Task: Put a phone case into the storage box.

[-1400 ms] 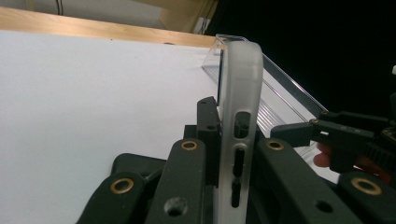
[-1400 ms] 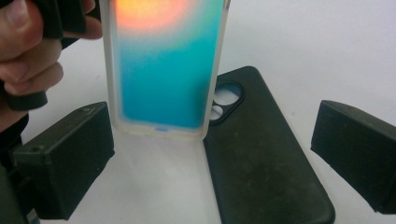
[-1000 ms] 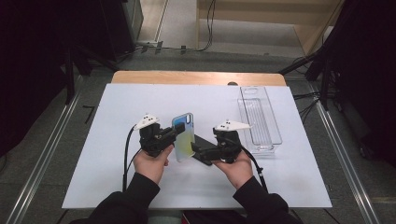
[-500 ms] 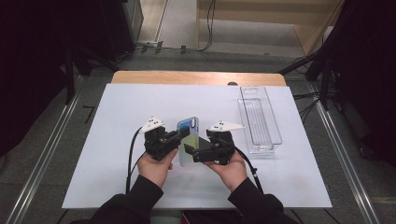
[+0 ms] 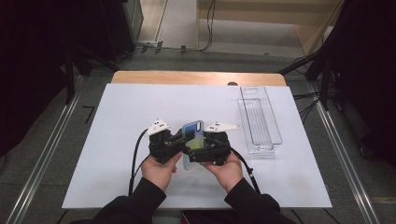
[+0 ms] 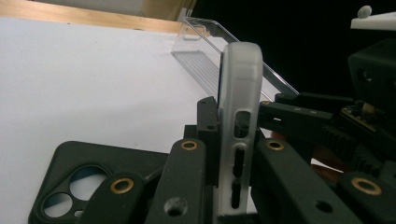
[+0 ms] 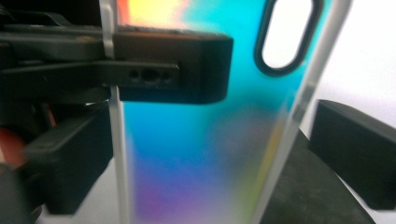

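Note:
A translucent phone case (image 5: 192,135) with a rainbow sheen stands upright above the white table between my two grippers. My left gripper (image 5: 183,142) is shut on one long edge of the case (image 6: 240,79), its jaws (image 6: 232,140) clamped tight on the frosted rim. My right gripper (image 5: 197,151) faces it from the other side. In the right gripper view the case (image 7: 261,93) stands between my right gripper's (image 7: 212,158) jaws, which have just been closing, and the right-hand jaw is still apart from the case's edge. A black phone case (image 6: 70,186) lies flat on the table below the left gripper.
A clear plastic tray (image 5: 259,119) stands at the right back of the white table sheet (image 5: 116,107); it shows behind the case as tray (image 6: 201,65). A wooden strip (image 5: 196,78) runs along the far edge. Cables trail from both grippers toward the person.
Both hands have drawn together near the table's middle. The right gripper has come up around the case that the left gripper holds, and the case now stands more upright.

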`<state>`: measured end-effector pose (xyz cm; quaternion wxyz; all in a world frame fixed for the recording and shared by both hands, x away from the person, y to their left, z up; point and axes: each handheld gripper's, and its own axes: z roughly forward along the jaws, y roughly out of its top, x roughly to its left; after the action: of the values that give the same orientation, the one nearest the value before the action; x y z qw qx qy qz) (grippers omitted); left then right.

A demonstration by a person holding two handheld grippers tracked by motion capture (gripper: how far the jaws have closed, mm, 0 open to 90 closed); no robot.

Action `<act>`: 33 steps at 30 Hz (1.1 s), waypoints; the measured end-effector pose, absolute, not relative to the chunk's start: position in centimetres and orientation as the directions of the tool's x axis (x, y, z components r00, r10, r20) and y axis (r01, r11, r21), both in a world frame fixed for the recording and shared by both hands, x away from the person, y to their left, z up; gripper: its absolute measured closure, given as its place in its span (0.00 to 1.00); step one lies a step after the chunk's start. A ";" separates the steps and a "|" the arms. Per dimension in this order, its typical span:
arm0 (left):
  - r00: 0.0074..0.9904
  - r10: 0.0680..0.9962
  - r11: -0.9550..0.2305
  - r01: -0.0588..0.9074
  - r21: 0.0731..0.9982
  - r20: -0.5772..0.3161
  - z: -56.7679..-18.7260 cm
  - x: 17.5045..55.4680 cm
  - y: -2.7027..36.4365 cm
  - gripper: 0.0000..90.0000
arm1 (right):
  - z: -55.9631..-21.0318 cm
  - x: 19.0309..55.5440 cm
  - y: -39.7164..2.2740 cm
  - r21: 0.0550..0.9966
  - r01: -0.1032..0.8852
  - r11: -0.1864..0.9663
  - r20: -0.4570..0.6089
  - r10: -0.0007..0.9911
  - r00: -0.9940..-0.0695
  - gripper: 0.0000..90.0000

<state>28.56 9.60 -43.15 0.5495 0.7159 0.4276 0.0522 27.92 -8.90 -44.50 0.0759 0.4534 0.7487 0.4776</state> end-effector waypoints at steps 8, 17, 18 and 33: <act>0.628 0.655 -0.027 0.575 0.818 -0.420 -43.1 28.6 9.6 0.94 | -44.2 27.8 -9.1 0.799 0.578 0.166 0.290 0.736 -0.612 0.16; 0.644 0.635 -0.049 0.585 0.809 -0.427 -42.4 28.8 9.9 0.69 | -44.1 28.2 -10.0 0.804 0.568 0.175 0.251 0.765 -0.593 0.16; 0.640 0.635 -0.051 0.593 0.804 -0.432 -42.3 28.8 9.9 0.65 | -44.1 28.2 -10.1 0.802 0.570 0.177 0.250 0.768 -0.589 0.16; 0.632 0.547 -0.104 0.702 0.705 -0.549 -41.7 29.6 12.0 0.44 | -44.3 29.3 -11.8 0.793 0.571 0.213 0.237 0.755 -0.611 0.16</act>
<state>29.63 12.02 -41.70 0.5193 0.7392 0.4224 -0.0744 29.33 -11.82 -44.35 0.1007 0.4295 0.7722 0.4573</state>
